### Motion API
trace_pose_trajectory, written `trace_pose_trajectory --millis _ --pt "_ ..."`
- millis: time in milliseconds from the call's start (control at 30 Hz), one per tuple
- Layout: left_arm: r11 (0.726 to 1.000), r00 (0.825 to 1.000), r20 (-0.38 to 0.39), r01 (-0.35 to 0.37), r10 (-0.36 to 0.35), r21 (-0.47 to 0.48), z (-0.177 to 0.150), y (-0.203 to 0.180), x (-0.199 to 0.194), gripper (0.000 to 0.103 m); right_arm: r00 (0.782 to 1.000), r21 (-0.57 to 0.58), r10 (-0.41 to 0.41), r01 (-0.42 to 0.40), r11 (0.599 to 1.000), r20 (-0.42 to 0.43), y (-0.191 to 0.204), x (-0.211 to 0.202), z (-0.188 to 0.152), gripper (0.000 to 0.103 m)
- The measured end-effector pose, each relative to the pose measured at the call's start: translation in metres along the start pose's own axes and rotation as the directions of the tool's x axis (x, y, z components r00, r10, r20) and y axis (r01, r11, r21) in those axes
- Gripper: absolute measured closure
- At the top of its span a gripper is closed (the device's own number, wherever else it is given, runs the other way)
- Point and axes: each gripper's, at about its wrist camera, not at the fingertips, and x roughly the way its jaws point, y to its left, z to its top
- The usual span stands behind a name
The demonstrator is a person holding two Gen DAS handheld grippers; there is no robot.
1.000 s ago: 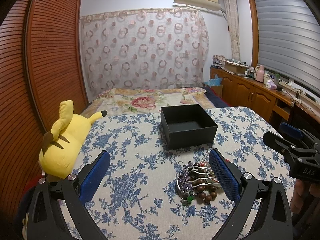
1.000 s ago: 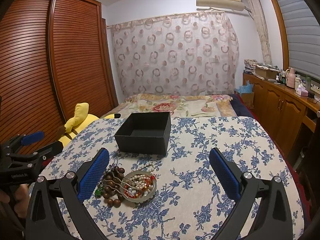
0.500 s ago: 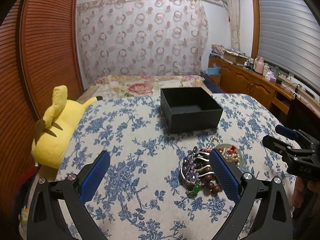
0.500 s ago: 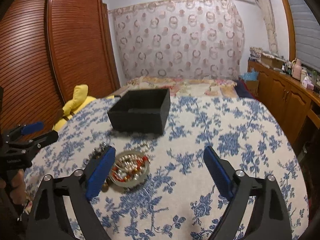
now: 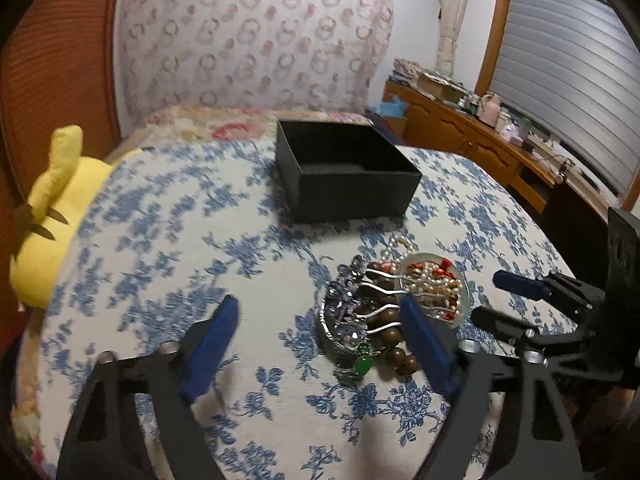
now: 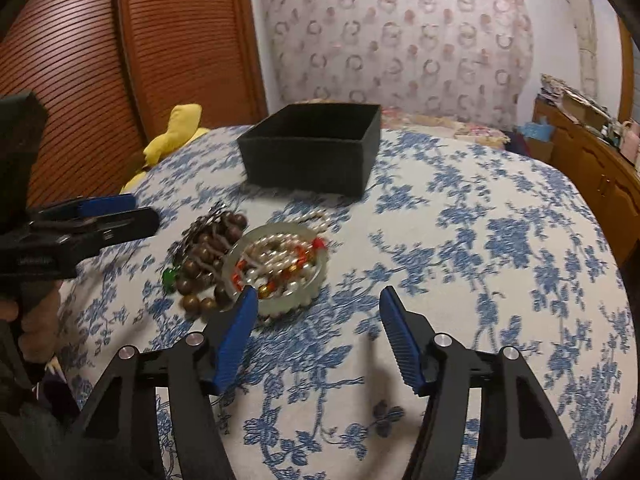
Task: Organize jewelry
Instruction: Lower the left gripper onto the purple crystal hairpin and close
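Though blurred, black box bears no legible writing.

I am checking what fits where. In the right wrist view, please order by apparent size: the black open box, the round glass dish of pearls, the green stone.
1. Black open box, though farthest away.
2. Round glass dish of pearls.
3. Green stone, clearly smallest.

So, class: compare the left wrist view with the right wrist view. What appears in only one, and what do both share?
Only the left wrist view shows the window blind and the black box's interior. Only the right wrist view shows the person's hand on the left gripper. Both show the box, the round dish of pearls, the wooden beads and the yellow plush toy.
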Motion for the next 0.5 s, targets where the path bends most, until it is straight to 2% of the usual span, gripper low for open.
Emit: trace_pose_trajectory --millis 167,300,367,500 --pt "0.997 0.997 -0.038 0.069 -0.070 -0.026 0.003 0.001 0.014 0.056 1.000 -0.001 0.010 -0.010 1.000 -0.006 0.001 0.002 -0.001 0.038" --pt "0.993 0.993 -0.054 0.106 -0.108 -0.045 0.007 0.004 0.025 0.063 1.000 0.010 0.015 -0.014 1.000 -0.006 -0.001 0.002 -0.002 0.038" --pt "0.991 0.990 -0.075 0.117 -0.121 -0.064 0.008 0.007 0.032 0.074 1.000 0.013 0.017 -0.017 1.000 -0.005 -0.001 0.002 -0.002 0.038" --pt "0.986 0.985 -0.082 0.145 -0.151 -0.081 0.009 0.009 0.040 0.075 1.000 0.018 0.023 -0.023 1.000 0.001 -0.002 0.001 -0.002 0.038"
